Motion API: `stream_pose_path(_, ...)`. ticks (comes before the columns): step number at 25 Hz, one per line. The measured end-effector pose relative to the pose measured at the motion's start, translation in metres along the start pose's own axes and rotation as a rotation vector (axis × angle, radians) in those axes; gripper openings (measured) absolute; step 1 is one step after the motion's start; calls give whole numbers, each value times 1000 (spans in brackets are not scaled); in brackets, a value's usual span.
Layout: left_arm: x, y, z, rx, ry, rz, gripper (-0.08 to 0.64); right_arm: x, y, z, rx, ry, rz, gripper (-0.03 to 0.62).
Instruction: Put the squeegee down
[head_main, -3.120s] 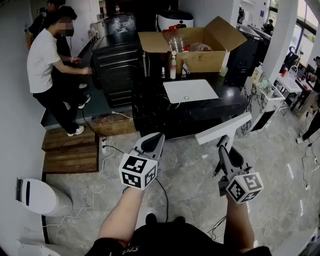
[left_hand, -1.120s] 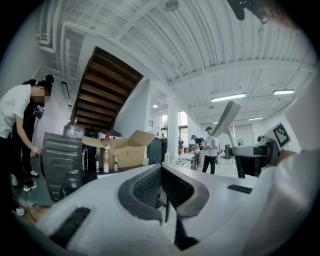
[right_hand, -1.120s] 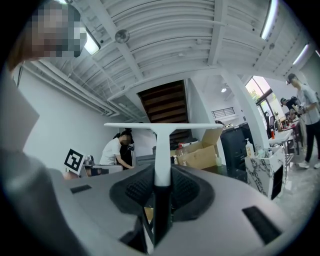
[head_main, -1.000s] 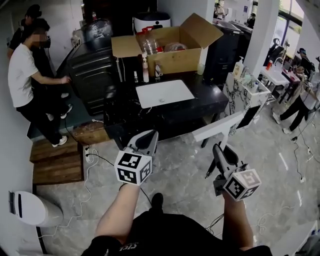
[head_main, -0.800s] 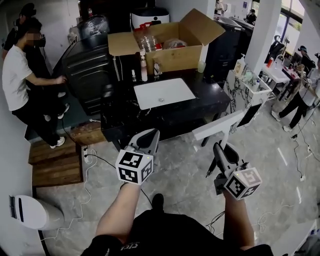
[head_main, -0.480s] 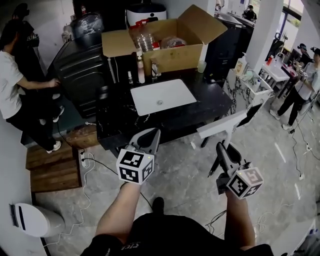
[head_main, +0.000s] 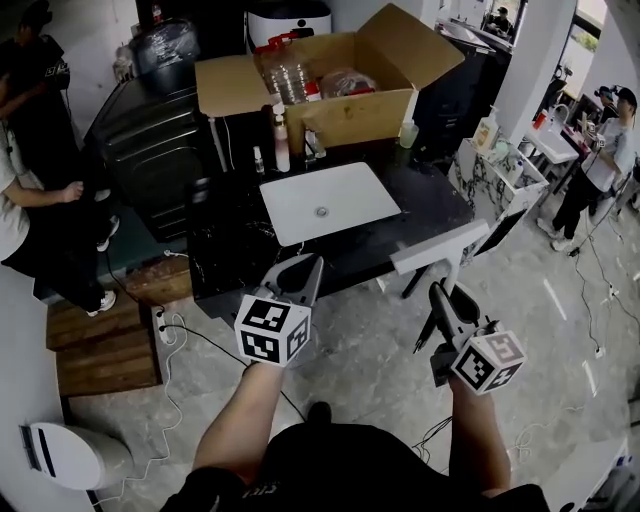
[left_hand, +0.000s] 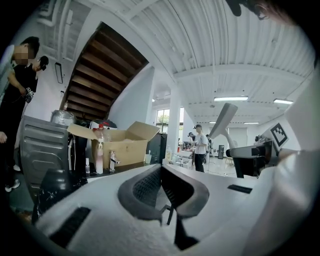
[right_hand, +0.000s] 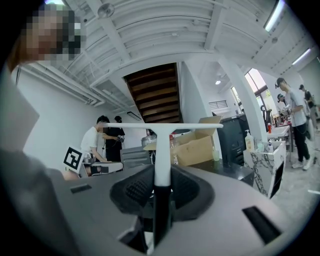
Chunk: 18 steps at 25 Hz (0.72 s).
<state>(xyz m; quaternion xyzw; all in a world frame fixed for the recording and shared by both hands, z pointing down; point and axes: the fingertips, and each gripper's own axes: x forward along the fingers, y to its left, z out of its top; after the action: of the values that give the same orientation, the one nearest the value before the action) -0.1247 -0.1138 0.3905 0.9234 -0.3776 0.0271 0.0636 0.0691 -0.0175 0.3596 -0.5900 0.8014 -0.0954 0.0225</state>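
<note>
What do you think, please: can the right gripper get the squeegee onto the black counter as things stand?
Probably yes. The right gripper holds the squeegee by its handle, blade near the black counter; nothing stands between, and bare surface lies beside the sink.

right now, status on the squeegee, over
Left gripper shut, empty. Right gripper shut on squeegee, blade forward, not yet down. Black counter ahead, white sink in its middle, cardboard box at far edge.
</note>
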Motion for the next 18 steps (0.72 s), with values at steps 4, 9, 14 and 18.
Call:
stream_pose_path(4,5,20,6,8,-2,-3,9,19,7,5,0,-10,5,94)
stream_pose_path(9,15,30,7,6,0,-15,9,31,6,1,10,-8,1,94)
stream_pose_path(14,38,31,6,11,7,-29,9,44,-13,2,21,-13,-3,94)
stream_pose_path(18,65,33,3,18,25,-25,9,60,-39,1,48,-16,3,94)
